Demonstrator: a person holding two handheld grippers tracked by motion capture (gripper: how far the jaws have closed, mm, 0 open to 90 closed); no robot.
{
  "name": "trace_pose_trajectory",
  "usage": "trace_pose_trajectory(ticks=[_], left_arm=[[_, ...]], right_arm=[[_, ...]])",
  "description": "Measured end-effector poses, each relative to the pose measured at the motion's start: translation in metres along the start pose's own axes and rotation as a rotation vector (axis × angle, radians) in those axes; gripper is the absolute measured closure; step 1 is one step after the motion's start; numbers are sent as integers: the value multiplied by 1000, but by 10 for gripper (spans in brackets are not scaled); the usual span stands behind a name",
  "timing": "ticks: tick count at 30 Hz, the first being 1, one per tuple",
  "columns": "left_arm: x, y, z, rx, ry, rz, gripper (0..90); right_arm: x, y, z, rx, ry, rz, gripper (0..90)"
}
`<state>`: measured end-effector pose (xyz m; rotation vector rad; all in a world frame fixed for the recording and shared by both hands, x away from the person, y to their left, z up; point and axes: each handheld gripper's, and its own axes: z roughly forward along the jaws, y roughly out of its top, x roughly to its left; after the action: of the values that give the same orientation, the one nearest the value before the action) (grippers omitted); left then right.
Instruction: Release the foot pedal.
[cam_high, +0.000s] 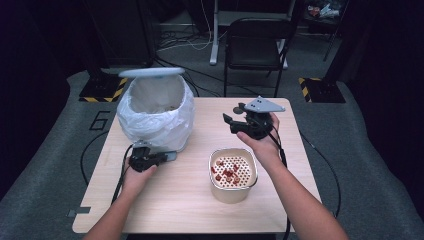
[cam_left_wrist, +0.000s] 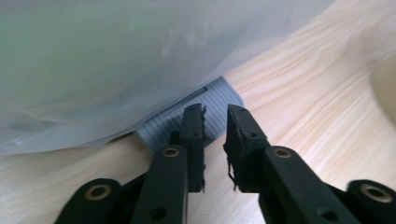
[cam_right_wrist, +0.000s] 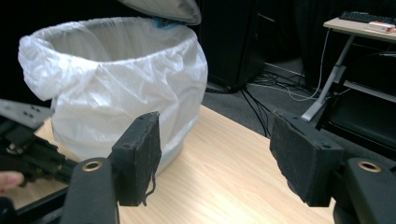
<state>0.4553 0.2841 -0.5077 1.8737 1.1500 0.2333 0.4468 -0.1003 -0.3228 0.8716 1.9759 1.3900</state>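
The left hand-held gripper (cam_high: 150, 159) lies low on the desk (cam_high: 190, 210), its jaws parted only by a narrow gap and holding nothing. In the left gripper view its tips (cam_left_wrist: 215, 122) reach the ribbed grey pedal (cam_left_wrist: 219, 100) that sticks out from under the bin's white liner (cam_left_wrist: 116, 60); whether they press on it I cannot tell. The left hand (cam_high: 137, 172) grips it from behind, a black cable trailing back along the forearm.

The right hand-held gripper (cam_high: 235, 122) is held up above the far right part of the desk, grey three-cornered plate on top, pointing left toward the bin. Its jaws stand wide apart and empty, and between them in the right gripper view (cam_right_wrist: 215, 154) I see pale wood and the bin beyond.

The bin (cam_high: 156, 112) stands at the far left corner of the desk, lined with a crumpled white bag, its lid (cam_high: 151, 72) raised at the back. Near the front centre sits a cream square container (cam_high: 233, 175) with a perforated insert and some red bits on it, just beside the right wrist.

The desk is light wood grain. Around it is grey carpet, a dark folding chair (cam_high: 257, 47) behind, cables on the floor, yellow-and-black striped bases at either side, and another desk leg farther back.
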Motion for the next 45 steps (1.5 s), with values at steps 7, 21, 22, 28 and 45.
trace_pose_trajectory(ticks=[7, 21, 22, 28, 45], left_arm=[[-4, 2, -13, 13, 13, -5, 666], [-10, 10, -33, -10, 14, 13, 559], [-10, 11, -35, -5, 15, 24, 552], [-14, 10, -48, -13, 19, 33, 536], [-14, -13, -75, -56, 37, 44, 399]], right_arm=[[-7, -19, -16, -2, -30, 23, 328], [-23, -61, -42, 25, -77, 79, 324], [-25, -64, -43, 27, -81, 81, 324], [-31, -82, -51, 44, -103, 101, 324], [-43, -148, -90, 89, -198, 168, 327]])
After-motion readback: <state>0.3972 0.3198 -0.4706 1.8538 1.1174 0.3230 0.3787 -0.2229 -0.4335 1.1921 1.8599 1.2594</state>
